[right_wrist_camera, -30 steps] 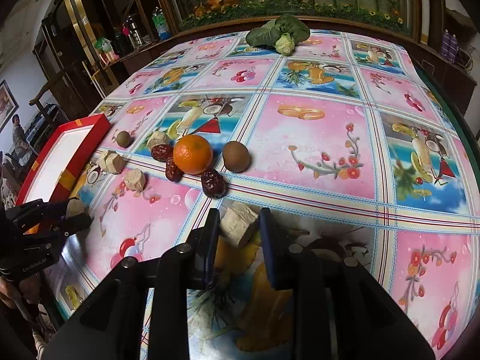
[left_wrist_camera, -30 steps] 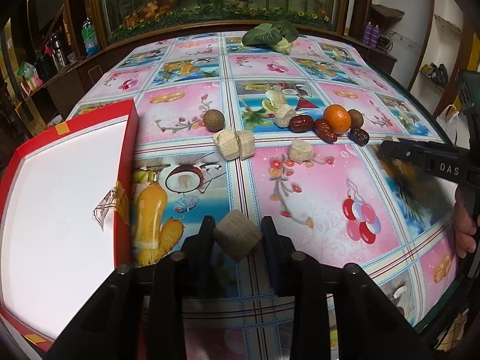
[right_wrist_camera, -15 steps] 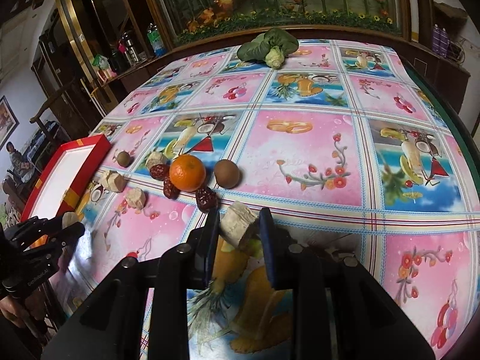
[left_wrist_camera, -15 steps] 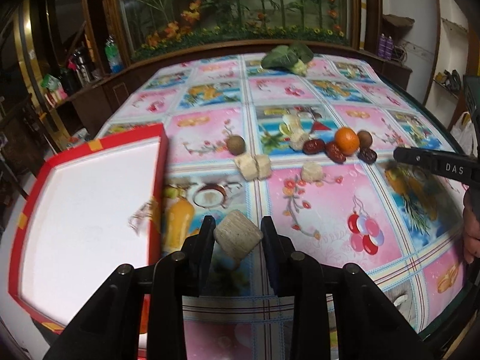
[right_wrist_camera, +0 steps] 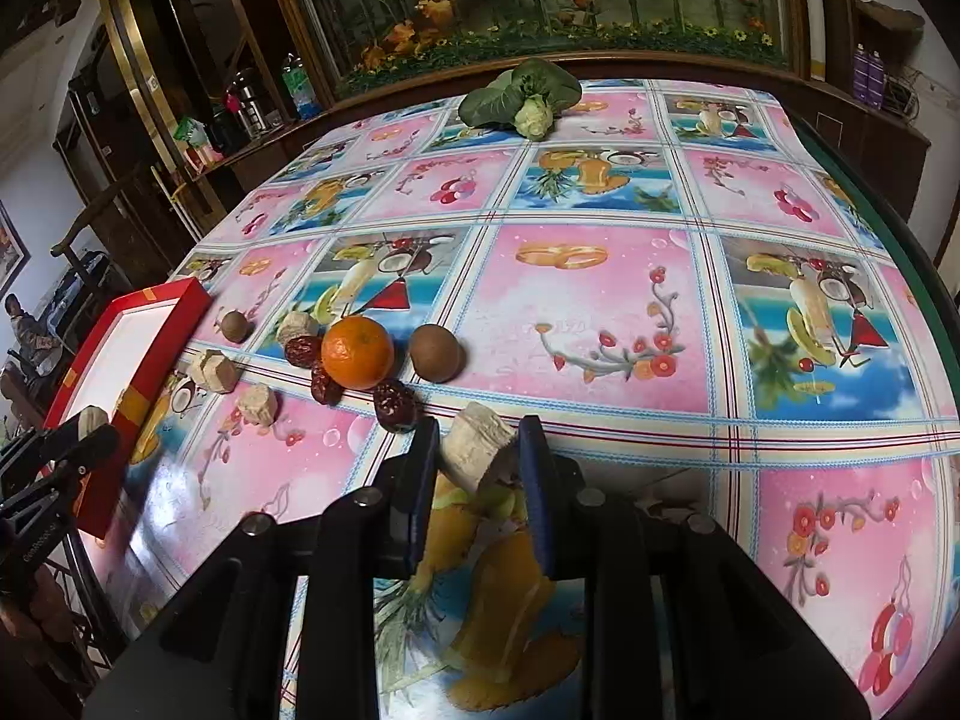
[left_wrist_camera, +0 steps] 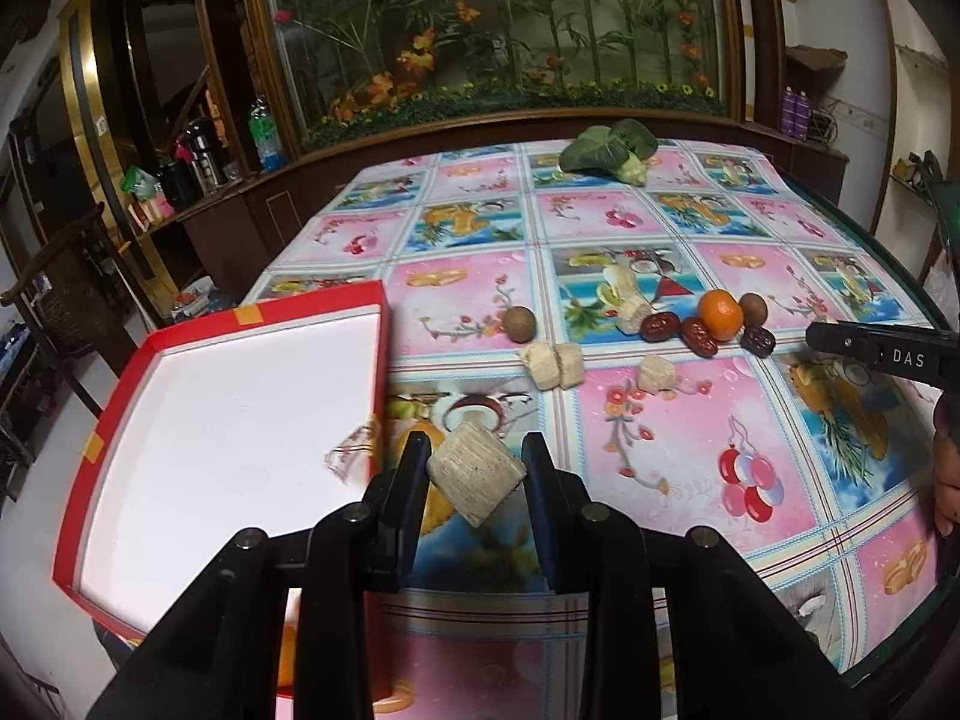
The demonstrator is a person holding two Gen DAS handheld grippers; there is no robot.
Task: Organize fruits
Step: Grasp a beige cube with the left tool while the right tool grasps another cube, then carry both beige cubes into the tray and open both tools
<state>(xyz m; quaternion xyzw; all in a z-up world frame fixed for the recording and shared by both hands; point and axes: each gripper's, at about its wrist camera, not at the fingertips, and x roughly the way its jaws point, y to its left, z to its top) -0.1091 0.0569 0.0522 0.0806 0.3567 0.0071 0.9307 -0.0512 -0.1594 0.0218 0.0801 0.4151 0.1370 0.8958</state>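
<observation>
We see a table [left_wrist_camera: 600, 228] under a pink and blue patterned cloth, a dark wooden counter [left_wrist_camera: 456, 126] behind it, and a glass panel [left_wrist_camera: 492, 18] of flowers and bamboo. Shelves [left_wrist_camera: 180, 180] with bottles stand left.

The scene is viewed from two fisheye cameras, each aimed forward and downward along its gripper's black fingers. The red-rimmed white tray [left_wrist_camera: 384, 324] is seen close from the left view, farther from the right [right_wrist_camera: 192, 306]. The round orange fruit [left_wrist_camera: 720, 315] [right_wrist_camera: 357, 352] is shared.
</observation>
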